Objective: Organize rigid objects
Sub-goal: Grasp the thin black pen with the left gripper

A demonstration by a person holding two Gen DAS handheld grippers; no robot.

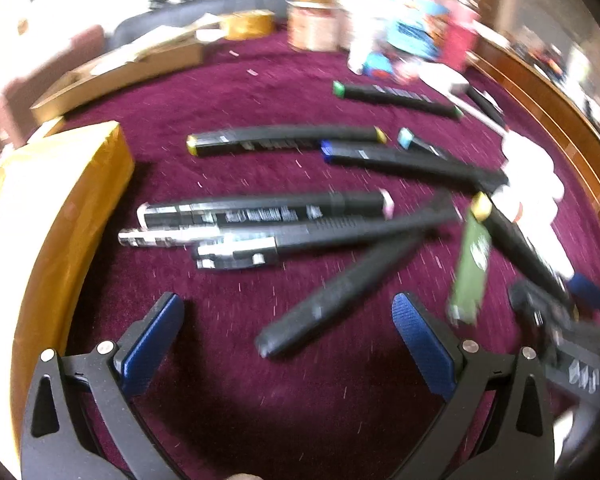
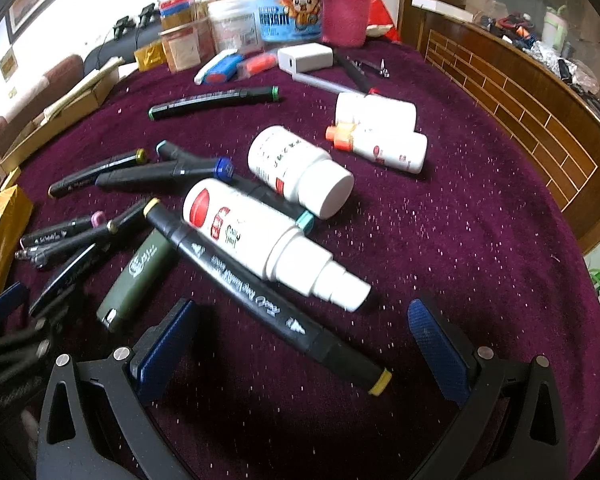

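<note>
Several black markers lie scattered on the maroon cloth (image 1: 260,380). My left gripper (image 1: 288,306) is open just above the cloth, and the end of one black marker (image 1: 340,292) points in between its fingers. A green case (image 1: 470,268) lies to its right. My right gripper (image 2: 302,314) is also open, low over a yellow-capped marker (image 2: 268,304) that runs diagonally between its fingers. A white spray bottle (image 2: 260,232) rests across that marker. A white pill bottle (image 2: 300,172) lies behind it, and the green case (image 2: 140,276) lies to the left.
Two white bottles with orange caps (image 2: 380,140) lie further back. Jars and tubs (image 2: 288,12) and a white charger block (image 2: 306,58) crowd the far edge. A gold box (image 1: 60,208) and a cardboard box (image 1: 120,72) stand at the left. The wooden table rim (image 2: 520,112) curves along the right.
</note>
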